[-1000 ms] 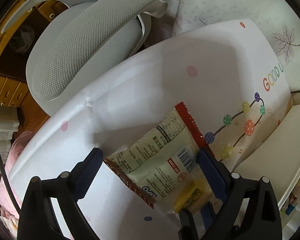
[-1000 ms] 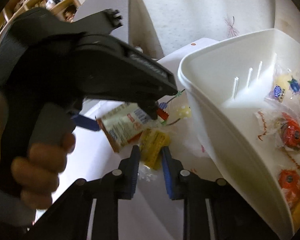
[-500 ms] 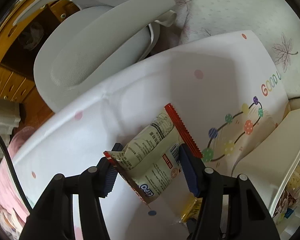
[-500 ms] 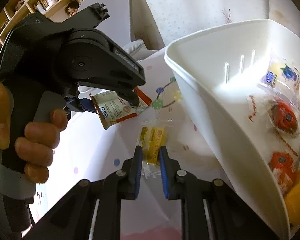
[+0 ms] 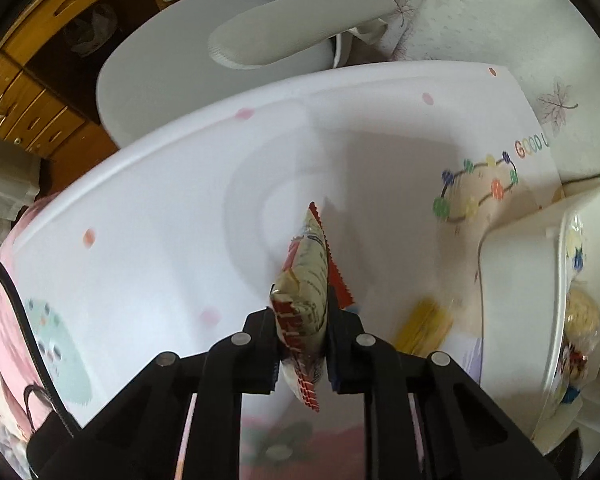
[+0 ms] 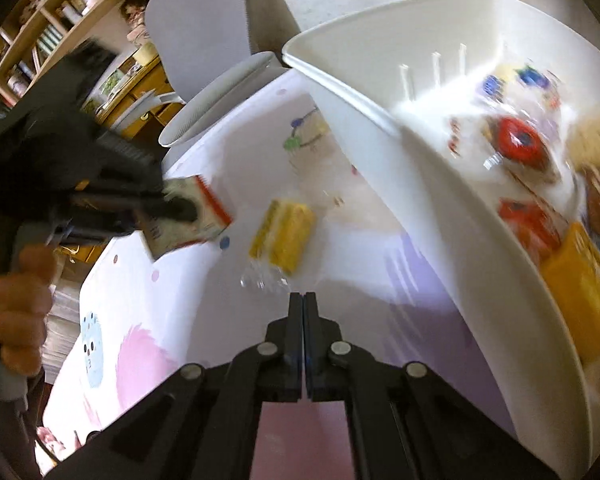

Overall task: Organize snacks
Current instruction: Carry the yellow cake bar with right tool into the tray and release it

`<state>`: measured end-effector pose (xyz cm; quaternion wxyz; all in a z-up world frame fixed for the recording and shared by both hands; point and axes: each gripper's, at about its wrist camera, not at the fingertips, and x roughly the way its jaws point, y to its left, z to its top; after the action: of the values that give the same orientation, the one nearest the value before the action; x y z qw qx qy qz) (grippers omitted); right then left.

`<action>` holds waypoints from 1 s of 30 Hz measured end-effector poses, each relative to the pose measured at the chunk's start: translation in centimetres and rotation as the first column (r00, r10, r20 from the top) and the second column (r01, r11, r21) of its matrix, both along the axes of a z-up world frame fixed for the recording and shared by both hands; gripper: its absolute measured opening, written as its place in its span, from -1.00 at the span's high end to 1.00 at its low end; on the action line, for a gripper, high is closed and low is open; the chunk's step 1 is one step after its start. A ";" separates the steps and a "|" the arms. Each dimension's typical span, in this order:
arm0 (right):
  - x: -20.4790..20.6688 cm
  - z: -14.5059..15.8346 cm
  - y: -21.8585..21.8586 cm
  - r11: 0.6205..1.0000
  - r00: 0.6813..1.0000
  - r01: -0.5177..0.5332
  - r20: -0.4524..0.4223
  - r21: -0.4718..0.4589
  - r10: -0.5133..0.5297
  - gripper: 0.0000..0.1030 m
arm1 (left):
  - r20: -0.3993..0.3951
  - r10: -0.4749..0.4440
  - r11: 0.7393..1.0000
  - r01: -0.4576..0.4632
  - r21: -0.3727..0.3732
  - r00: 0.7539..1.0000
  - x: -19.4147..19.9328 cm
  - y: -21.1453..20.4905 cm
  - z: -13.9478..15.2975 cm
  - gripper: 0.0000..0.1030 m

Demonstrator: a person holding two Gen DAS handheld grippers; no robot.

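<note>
A cream snack packet (image 5: 306,280) with red serrated ends stands on edge between the pads of my left gripper (image 5: 302,320). The jaws are closing tight on it, above the white dotted mat (image 5: 160,220). The right wrist view shows the same left gripper (image 6: 180,208) holding the packet (image 6: 204,216) at the left. My right gripper (image 6: 303,300) is closing pad against pad with nothing between. A yellow wrapped snack (image 6: 284,236) lies on the mat just beyond its tips, and shows blurred in the left wrist view (image 5: 424,324). To the right stands a white basket (image 6: 380,120).
The basket (image 5: 512,280) holds several wrapped snacks, among them a red one (image 6: 516,144) and an orange packet (image 6: 580,280). A grey chair (image 5: 220,60) stands beyond the table's far edge. A hand (image 6: 16,320) grips the left tool. Wooden shelves (image 6: 40,40) fill the back left.
The left gripper closed on the cream packet and lifted it onto its edge. The right gripper shut and drew back from the yellow snack that lay between its fingers.
</note>
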<state>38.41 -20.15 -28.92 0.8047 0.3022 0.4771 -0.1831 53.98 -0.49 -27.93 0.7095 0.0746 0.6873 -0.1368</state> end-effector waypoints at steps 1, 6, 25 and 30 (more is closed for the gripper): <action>-0.4 0.2 -0.1 1.000 1.000 0.004 0.013 0.004 -0.004 1.00 | 0.004 0.009 1.000 -0.009 -0.004 1.000 -0.3 0.4 0.2 0.73; -1.5 0.8 0.6 1.000 0.999 0.017 0.052 0.025 -0.018 0.99 | 0.035 0.058 0.997 -0.057 -0.045 0.998 -3.5 4.4 2.2 0.75; 3.6 0.5 2.7 0.992 0.996 -0.039 -0.079 -0.118 0.030 0.18 | 0.114 0.115 0.990 -0.105 -0.097 0.987 -10.5 12.7 8.1 0.75; 5.4 0.2 3.6 0.971 0.983 -0.104 -0.168 -0.217 0.068 0.18 | 0.139 0.127 0.989 -0.115 -0.090 0.982 -11.5 14.7 10.0 0.75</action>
<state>43.79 -16.51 -28.73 0.8001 0.1726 0.5288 -0.2243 42.49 14.19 -17.92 0.7667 0.0134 0.6314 -0.1156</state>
